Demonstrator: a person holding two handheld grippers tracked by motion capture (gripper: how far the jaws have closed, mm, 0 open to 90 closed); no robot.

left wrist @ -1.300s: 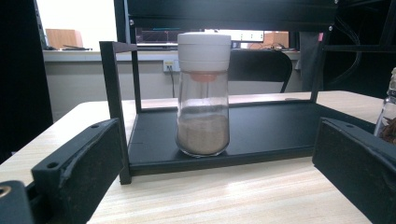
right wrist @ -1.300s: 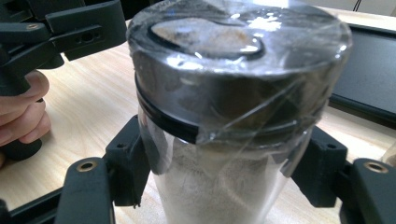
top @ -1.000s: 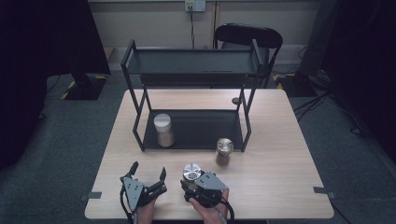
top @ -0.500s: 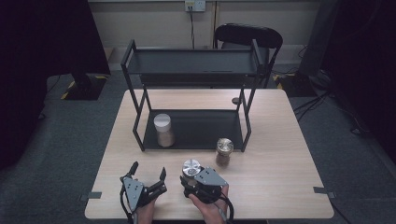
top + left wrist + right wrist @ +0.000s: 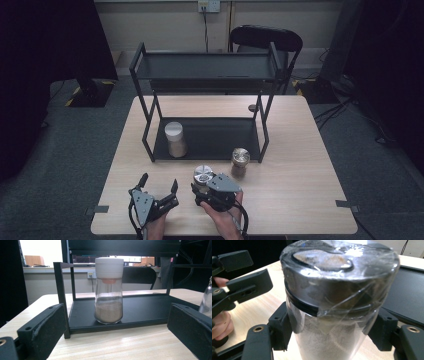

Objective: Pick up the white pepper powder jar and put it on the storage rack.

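On the wooden table, right hand-held gripper pinches the silver-lidded jar between its jaws.

The glass spice jar stands upright on the table's near edge, just in front of the black rack. It has a dark lid wrapped in clear film and holds pale powder.

jar: clear glass, silver-grey lid under clear film, pale powder inside. shaker: clear glass, white cap, orange ring, brown powder. rack: black frame and shelves. table: light wood grain. grippers: black jaws, grey plates.
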